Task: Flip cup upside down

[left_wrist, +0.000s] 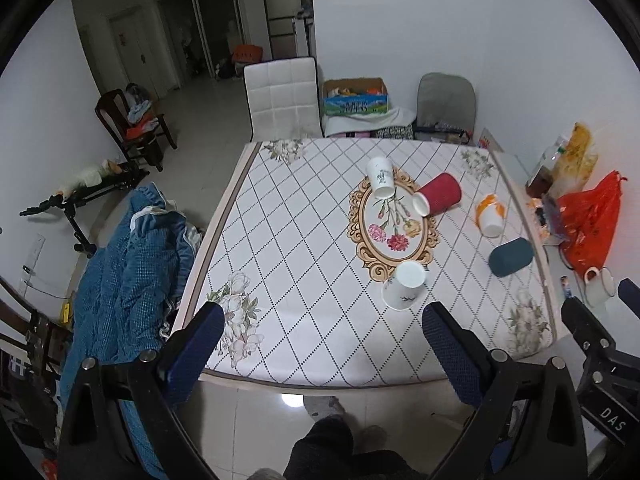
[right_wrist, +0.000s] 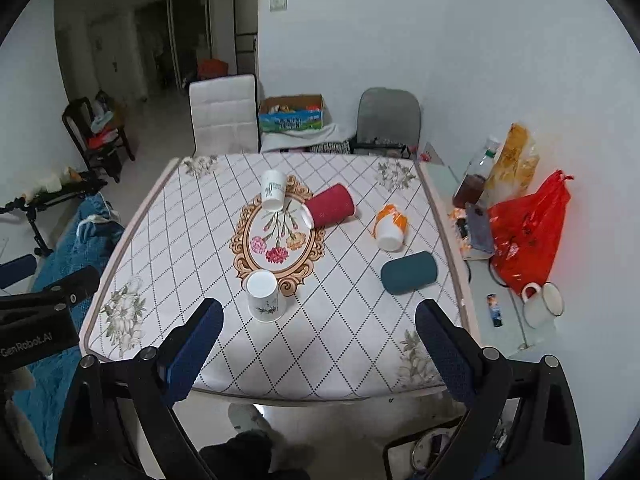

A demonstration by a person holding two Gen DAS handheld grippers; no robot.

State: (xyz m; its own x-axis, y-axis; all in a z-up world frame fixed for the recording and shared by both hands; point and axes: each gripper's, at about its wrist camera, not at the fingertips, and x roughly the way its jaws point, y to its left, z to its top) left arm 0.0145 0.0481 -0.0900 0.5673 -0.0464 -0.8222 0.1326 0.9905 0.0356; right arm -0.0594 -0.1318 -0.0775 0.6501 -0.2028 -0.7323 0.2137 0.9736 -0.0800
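Observation:
Several paper cups sit on the patterned table (left_wrist: pixel 304 264). A white cup (left_wrist: pixel 403 285) stands upside down near the front; it also shows in the right wrist view (right_wrist: pixel 264 297). A second white cup (left_wrist: pixel 380 178) stands upside down at the back (right_wrist: pixel 273 191). A red cup (left_wrist: pixel 439 193) lies on its side (right_wrist: pixel 331 205). An orange-and-white cup (left_wrist: pixel 491 216) sits tilted (right_wrist: pixel 390 227). A dark teal cup (left_wrist: pixel 511 257) lies on its side (right_wrist: pixel 409 272). My left gripper (left_wrist: pixel 323 318) and right gripper (right_wrist: pixel 319 314) are open and empty, above the table's front edge.
A side surface on the right holds a red plastic bag (right_wrist: pixel 528 232), a bottle (right_wrist: pixel 476 180), a snack bag (right_wrist: pixel 514 160) and a white enamel mug (right_wrist: pixel 542 304). A white chair (left_wrist: pixel 282 98) stands behind the table. A blue quilt (left_wrist: pixel 128 276) lies at the left.

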